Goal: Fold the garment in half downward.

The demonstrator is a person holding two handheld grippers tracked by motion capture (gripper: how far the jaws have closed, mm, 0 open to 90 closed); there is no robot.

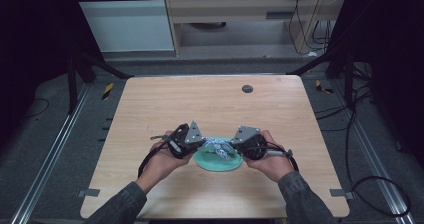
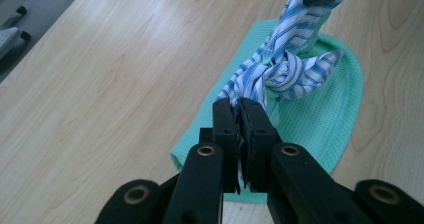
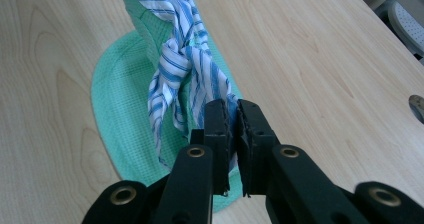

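Above green cloth, both grippers pinch knotted striped cloth.

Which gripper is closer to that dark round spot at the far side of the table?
Right. The right gripper sits almost straight below the spot, while the left gripper is farther off to the left. Both are shut on the striped cloth.

Grey sleeves, black claws, brass screws.
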